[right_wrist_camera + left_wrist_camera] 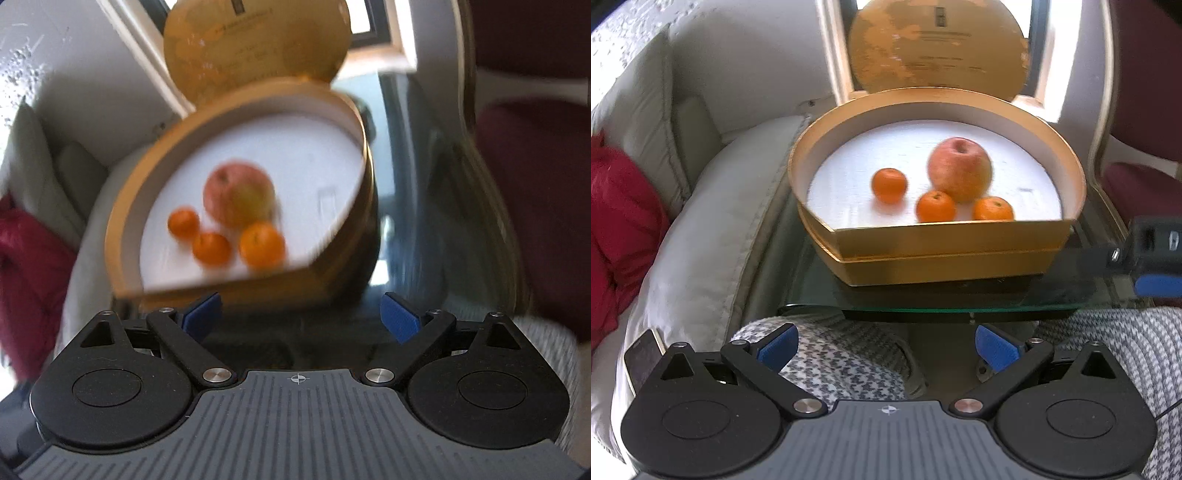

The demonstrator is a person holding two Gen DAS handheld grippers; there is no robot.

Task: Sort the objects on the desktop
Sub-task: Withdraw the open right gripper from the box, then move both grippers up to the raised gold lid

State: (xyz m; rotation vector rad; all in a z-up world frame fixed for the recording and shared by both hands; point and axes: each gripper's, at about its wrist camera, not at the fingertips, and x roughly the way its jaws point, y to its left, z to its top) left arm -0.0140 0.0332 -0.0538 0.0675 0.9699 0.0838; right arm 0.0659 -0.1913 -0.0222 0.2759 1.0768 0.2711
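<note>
- Gold box [945, 236] sits on the glass table [812, 284], lid [938, 48] propped upright behind it.
- Inside on the white liner: one apple [959, 169] and three oranges. Left orange [889, 185] sits apart; middle orange [935, 206] and right orange [993, 209] are against the apple's near side.
- Left gripper [886, 345]: fingers [777, 347] wide, nothing between them, short of the table edge, above a checked-fabric lap.
- Right gripper [302, 315]: fingers [400, 317] spread wide, empty, near the box's front wall. View is motion-blurred.
- Right gripper also shows at the right edge of the left wrist view, beside the box.
- Sofa [701, 236] on the left, with a red cushion [620, 221].
</note>
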